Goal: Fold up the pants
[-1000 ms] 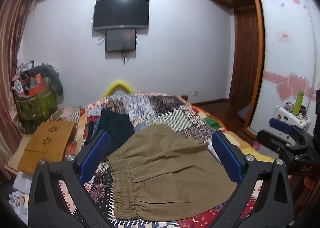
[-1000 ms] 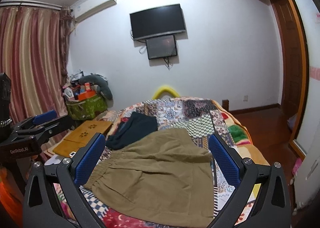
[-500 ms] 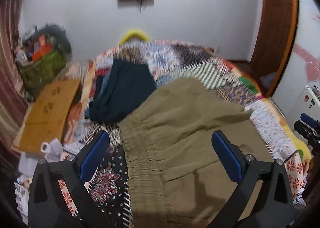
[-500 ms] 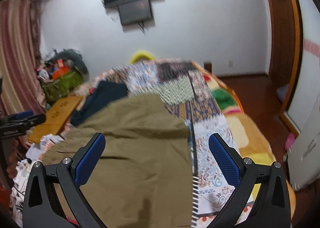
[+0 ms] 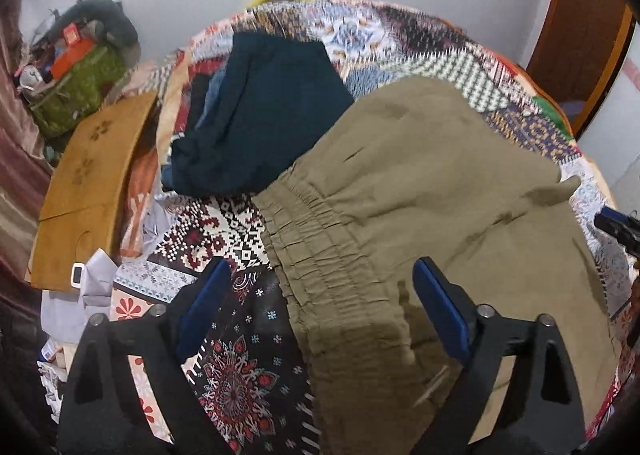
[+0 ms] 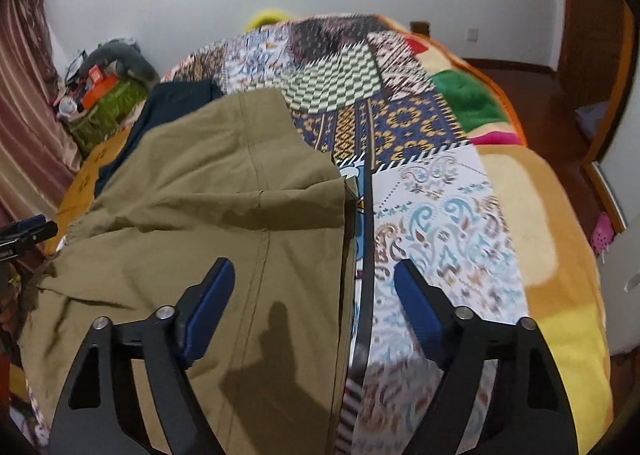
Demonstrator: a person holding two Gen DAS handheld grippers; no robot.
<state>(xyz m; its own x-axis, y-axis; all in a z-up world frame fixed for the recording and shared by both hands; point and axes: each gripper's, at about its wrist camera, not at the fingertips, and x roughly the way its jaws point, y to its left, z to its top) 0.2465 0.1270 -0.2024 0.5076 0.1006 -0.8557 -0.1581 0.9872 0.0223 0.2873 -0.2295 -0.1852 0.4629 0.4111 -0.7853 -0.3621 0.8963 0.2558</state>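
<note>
Olive-green pants (image 5: 420,191) lie spread flat on a patchwork bedspread (image 5: 224,239); they also show in the right wrist view (image 6: 224,215). My left gripper (image 5: 320,275) is open, hovering over the gathered elastic waistband (image 5: 320,255), which lies between its blue pads. My right gripper (image 6: 314,275) is open above the pants' right-hand hem edge (image 6: 346,239), with one finger over the cloth and the other over the bedspread (image 6: 440,215). Neither gripper holds anything.
A folded dark teal garment (image 5: 264,111) lies on the bed just beyond the waistband. A wooden board (image 5: 92,171) and a green basket of clutter (image 5: 76,87) stand left of the bed. The bed's right edge (image 6: 560,255) drops to a wooden floor.
Both grippers have tilted down and moved closer to the bed. The pants now fill most of both views, and the wall and TV have left the frame top.
</note>
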